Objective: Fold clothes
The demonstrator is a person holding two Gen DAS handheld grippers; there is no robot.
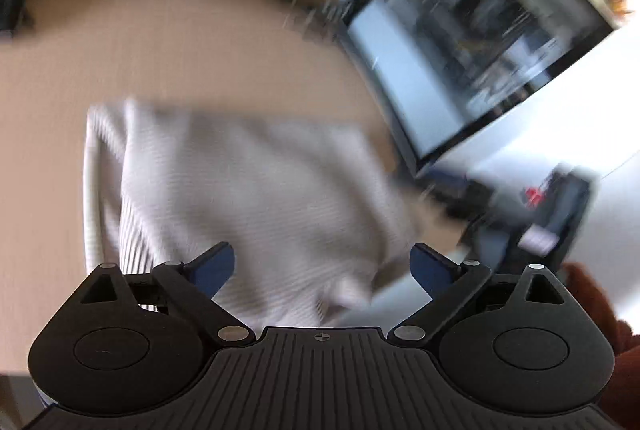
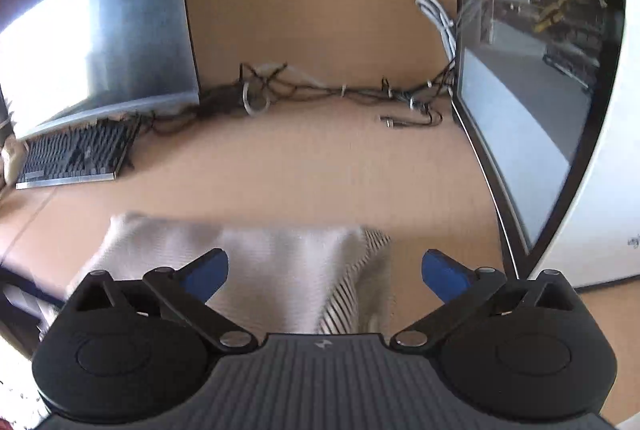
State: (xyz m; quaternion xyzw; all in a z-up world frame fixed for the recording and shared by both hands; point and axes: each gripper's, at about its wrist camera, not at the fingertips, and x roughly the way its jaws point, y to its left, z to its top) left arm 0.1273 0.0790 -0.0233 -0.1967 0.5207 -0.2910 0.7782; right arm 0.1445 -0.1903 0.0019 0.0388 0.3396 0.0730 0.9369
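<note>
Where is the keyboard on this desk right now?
In the right wrist view the keyboard lies far left on the desk, below the left monitor, beyond the pale folded garment.

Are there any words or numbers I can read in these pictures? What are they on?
No text can be read.
Small white logo on the right tongs' black body: a symbol, no letters.
Dark mark on the white surface at the right edge: too small.
Keyboard keys: too blurred.
Left wrist view: blurred throughout.

Black ribbed left gripper (image 1: pixel 322 264) with blue fingers (image 1: pixel 212 268).
</note>
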